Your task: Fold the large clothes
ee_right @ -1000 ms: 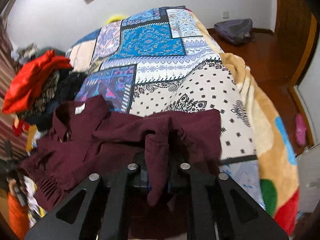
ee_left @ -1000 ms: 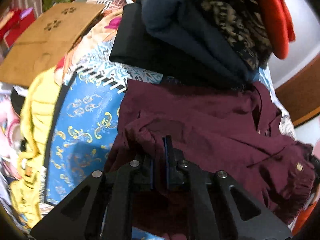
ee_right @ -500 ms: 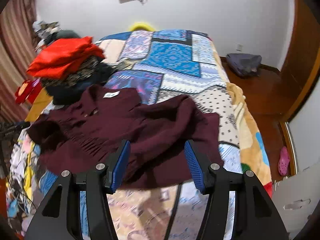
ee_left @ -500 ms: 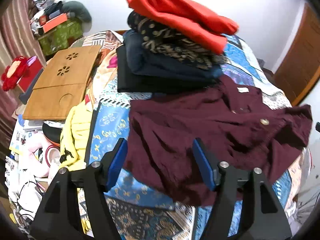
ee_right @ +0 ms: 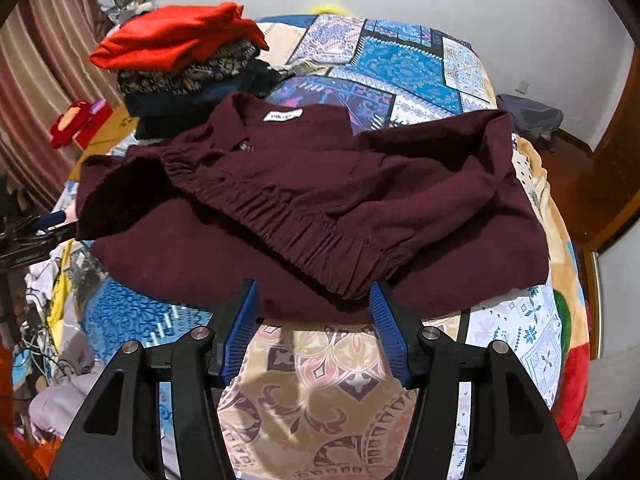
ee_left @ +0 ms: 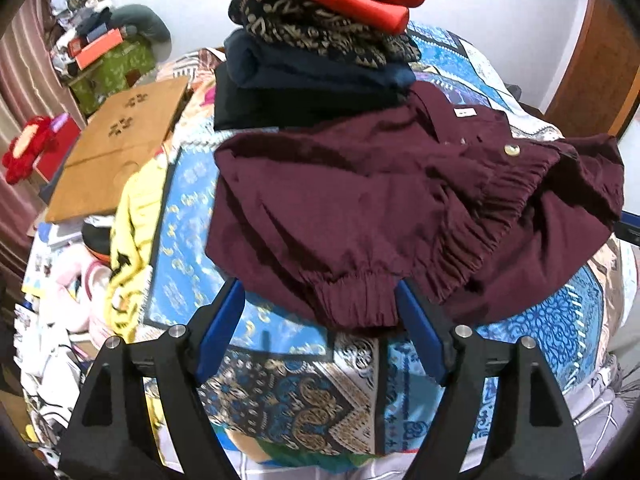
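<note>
The maroon garment (ee_left: 400, 208) lies on the patterned bedspread (ee_left: 192, 264), near the bed's front edge and just in front of a stack of folded clothes (ee_left: 316, 44). It is bunched rather than flat: a gathered elastic cuff (ee_left: 356, 300) faces the left camera, a ruched band (ee_right: 304, 236) runs across the middle, and a collar with a white label (ee_right: 282, 115) points toward the stack. One pale button (ee_left: 511, 149) shows.

The garment's far edges are lost in folds; how many layers it forms cannot be told. The label text is unreadable.

The left gripper (ee_left: 320, 332) points steeply down, its jaws having just been opening, spread wide, empty, the cuff just beyond the blue pads (ee_left: 220, 332). The right gripper (ee_right: 312, 324) is likewise angled down, released, nothing pinched, the garment's hem just beyond its tips.
</note>
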### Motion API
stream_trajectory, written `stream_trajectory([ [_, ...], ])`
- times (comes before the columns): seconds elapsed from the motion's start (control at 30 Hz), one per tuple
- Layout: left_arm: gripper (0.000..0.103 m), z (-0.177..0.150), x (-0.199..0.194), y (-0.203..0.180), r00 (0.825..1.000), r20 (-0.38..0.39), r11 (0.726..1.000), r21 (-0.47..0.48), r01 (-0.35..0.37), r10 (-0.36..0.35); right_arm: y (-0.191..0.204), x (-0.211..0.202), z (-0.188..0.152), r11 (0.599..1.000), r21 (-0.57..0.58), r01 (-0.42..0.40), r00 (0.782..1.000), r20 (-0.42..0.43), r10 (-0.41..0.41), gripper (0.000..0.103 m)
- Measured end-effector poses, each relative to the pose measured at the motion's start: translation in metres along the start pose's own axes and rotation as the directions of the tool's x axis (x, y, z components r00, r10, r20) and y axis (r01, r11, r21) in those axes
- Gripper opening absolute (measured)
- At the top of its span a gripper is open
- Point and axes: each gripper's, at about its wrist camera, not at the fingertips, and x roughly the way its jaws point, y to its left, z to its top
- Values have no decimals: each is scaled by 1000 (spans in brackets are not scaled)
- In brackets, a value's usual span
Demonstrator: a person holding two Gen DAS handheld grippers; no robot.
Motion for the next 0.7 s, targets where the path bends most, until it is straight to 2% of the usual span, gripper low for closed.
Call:
stream_trajectory([
  [0.17, 78, -8, -9, 12, 999, 12, 997, -67, 40, -39, -7, 10, 3, 1000, 24, -1, 1000, -22, 1, 53],
  [0.27, 83, -14, -14, 16, 999, 13, 997, -66, 31, -31, -9, 11, 2, 999, 36, 4, 1000, -15, -3, 53],
  [0.47, 84, -16, 10, 12, 998, -50, 999, -2, -41, 41, -9, 7, 10, 999, 38, -1, 1000, 15, 0, 53],
  [0.6, 84, 1, 36, 11, 996, -84, 1000, 6, -11, 11, -11, 7, 19, 1000, 9, 13, 1000, 23, -14, 53],
  [0.7, 84, 24, 67, 0, 992, -113, 994, 107, -38, 50, -15, 11, 30, 999, -20, 29, 999, 25, -29, 53],
])
